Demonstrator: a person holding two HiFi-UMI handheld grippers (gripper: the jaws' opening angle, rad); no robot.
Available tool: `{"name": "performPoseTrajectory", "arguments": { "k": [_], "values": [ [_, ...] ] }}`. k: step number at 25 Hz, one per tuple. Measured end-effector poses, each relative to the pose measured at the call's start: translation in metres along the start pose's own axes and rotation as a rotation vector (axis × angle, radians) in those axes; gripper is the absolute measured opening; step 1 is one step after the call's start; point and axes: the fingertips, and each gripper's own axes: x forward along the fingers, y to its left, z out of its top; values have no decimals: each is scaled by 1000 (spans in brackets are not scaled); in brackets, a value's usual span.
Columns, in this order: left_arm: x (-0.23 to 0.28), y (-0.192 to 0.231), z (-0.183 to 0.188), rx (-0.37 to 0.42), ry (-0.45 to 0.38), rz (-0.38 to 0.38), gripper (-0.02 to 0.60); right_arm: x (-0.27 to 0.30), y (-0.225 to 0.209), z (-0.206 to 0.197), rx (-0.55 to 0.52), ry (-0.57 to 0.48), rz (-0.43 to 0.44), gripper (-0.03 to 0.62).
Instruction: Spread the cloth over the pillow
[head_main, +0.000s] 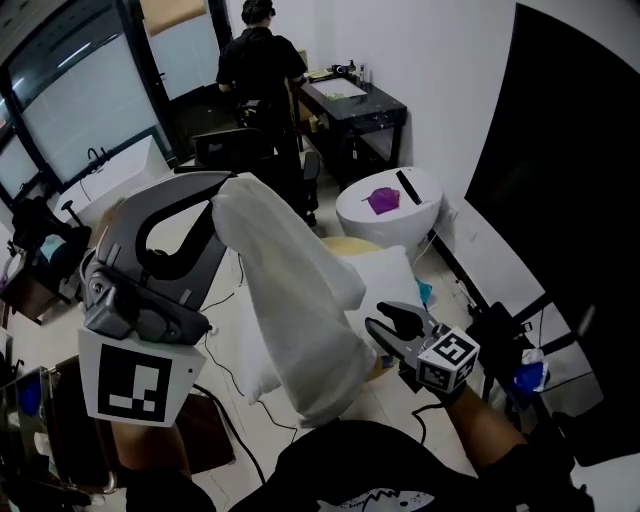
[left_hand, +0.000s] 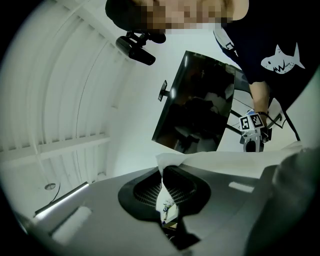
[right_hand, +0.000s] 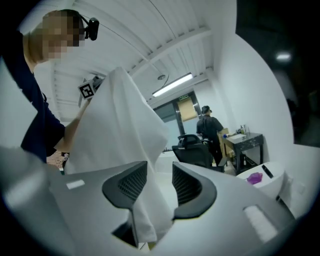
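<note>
The round table (head_main: 388, 205) is seen at 1 o'clock in the head view, with a small purple item (head_main: 382, 199) lying on its top. The pillow (head_main: 395, 275), white, is located lower, just right of centre, and its left part is covered from sight by the cloth (head_main: 295, 300). The cloth is held up in the air and hangs as a long, bunched white fold from 11 o'clock down to 6 o'clock; it has not yet been spread over the pillow. Its upper end is gripped by the left gripper (head_main: 222, 185), which is raised at 10 o'clock. In the left gripper view the jaws of the left gripper (left_hand: 163, 175) are closed fully on a pinch of the cloth (left_hand: 225, 162), which runs off toward 3 o'clock. The right gripper (head_main: 385, 322) is positioned at 4 o'clock beside the lower end of the cloth. In the right gripper view the jaws of the right gripper (right_hand: 159, 180) stand wide apart; the cloth (right_hand: 120, 125) hangs down between them but is not clamped.
</note>
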Motion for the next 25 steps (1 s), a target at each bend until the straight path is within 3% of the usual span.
{"name": "performPoseTrajectory", "arguments": {
  "k": [5,9,15,17,19,25],
  "values": [
    [15,-1,-13,-19,-83,-33,0,20,-9,-44,-107,130,-17,169],
    [28,-7,-19,-22,-107,-55,0,45,6,-70,-171,198,39,177],
    [46,-13,-36,-21,-89,-72,0,75,15,-91,-121,239,116,174],
    [49,-15,-44,-19,-68,-75,0,79,18,-97,-123,250,134,121],
    [50,-15,-53,-16,-46,-74,0,79,17,-101,-141,248,129,6],
    [42,-8,-78,-35,20,-52,0,68,2,-85,-235,245,65,9]
  ]
}}
